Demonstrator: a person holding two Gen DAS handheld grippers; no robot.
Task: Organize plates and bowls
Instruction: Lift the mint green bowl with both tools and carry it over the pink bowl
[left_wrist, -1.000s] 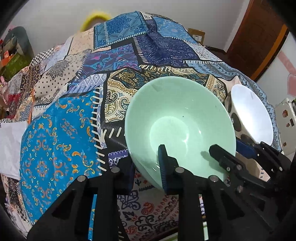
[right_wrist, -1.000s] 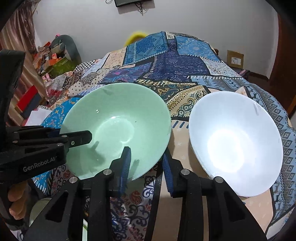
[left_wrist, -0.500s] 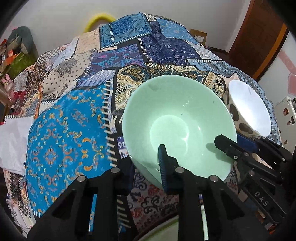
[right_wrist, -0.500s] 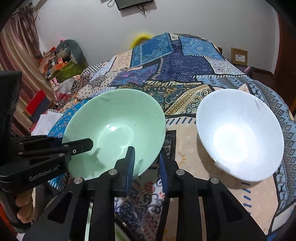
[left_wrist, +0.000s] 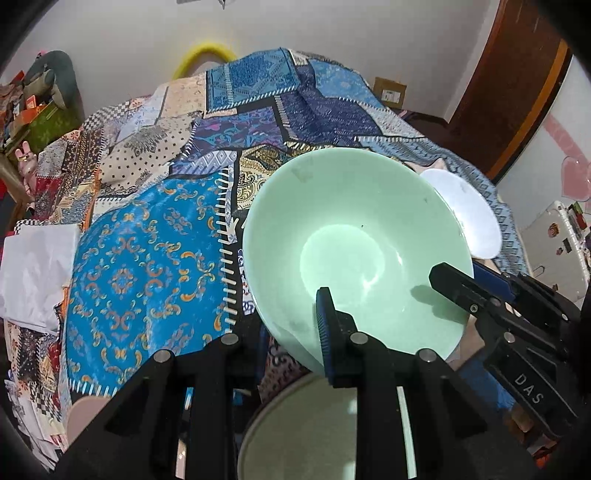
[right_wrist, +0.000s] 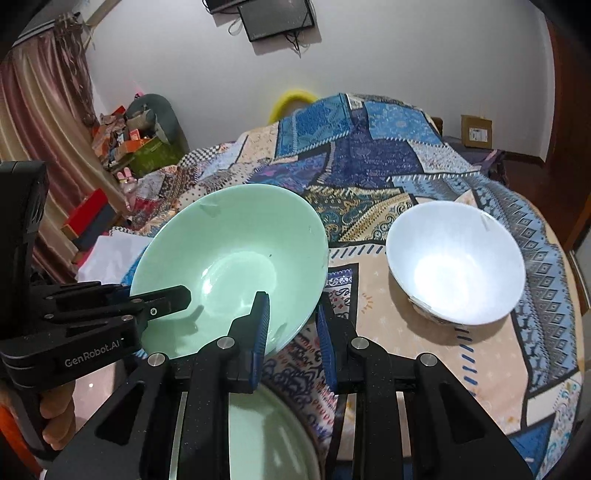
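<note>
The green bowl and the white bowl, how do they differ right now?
The green bowl is pale mint; the white bowl is plain white inside. The green bowl looks wider and shallower, the white bowl deeper. The green bowl is tilted and clamped at its rim by the left gripper and the right gripper; the white bowl sits upright on the patchwork cloth, untouched. Both are empty.

the big bowl (right_wrist: 236, 266) hangs above the bed (right_wrist: 369, 170), with the left claw (left_wrist: 291, 332) on its left rim and the right claw (right_wrist: 291, 332) on its right. the small bowl (right_wrist: 458, 262) sits on the bed to its right, apart. a plate (right_wrist: 266, 435) lies below.
</note>
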